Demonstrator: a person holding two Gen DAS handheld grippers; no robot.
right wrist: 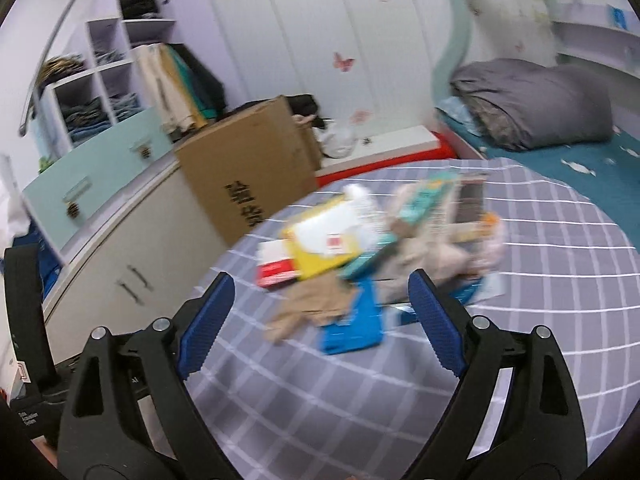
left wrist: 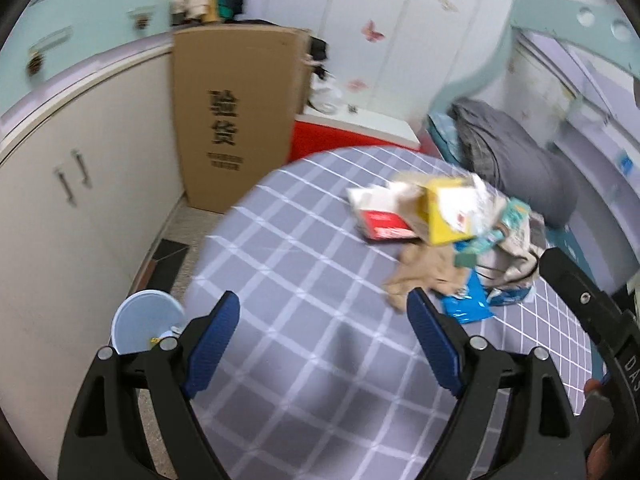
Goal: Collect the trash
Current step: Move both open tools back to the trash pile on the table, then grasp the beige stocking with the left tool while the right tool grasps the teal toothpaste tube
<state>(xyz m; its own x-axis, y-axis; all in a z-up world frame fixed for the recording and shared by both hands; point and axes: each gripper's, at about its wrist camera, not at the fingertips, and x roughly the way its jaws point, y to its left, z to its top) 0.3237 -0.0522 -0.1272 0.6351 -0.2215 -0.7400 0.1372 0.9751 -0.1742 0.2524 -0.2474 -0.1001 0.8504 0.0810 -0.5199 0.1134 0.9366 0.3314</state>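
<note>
Trash (left wrist: 440, 228) lies in one loose heap on the grey checked bedspread (left wrist: 304, 360), well in from the bed's near edge and closer to its far edge, and both views are smeared by motion, so small details in the heap cannot be read. Nearest the cameras, the left gripper (left wrist: 324, 336) hangs above bare bedspread with its blue-padded jaws spread wide and nothing between them; the right gripper (right wrist: 322, 314) is likewise released and empty, its pads framing the near side of the heap without touching it. Off the bed's left edge, low on the floor beside the left gripper, stands a pale blue bin (left wrist: 146, 324). At the heap's near side a blue flat packet (right wrist: 354, 328) lies flat on the spread, with a crumpled tan paper (right wrist: 308, 312) just beside it. Behind these a yellow box (right wrist: 324, 248) leans over a red-and-white box (right wrist: 276, 266), and a teal carton (right wrist: 424, 200) rests tilted against pale wrappers on the right. Past the far edge of the bed stands a tall cardboard box (left wrist: 236, 120) with black characters printed on it, against a cream cabinet (left wrist: 88, 184). At the bed's far right corner a rolled grey quilt (right wrist: 536, 104) sits on a teal sheet.
</note>
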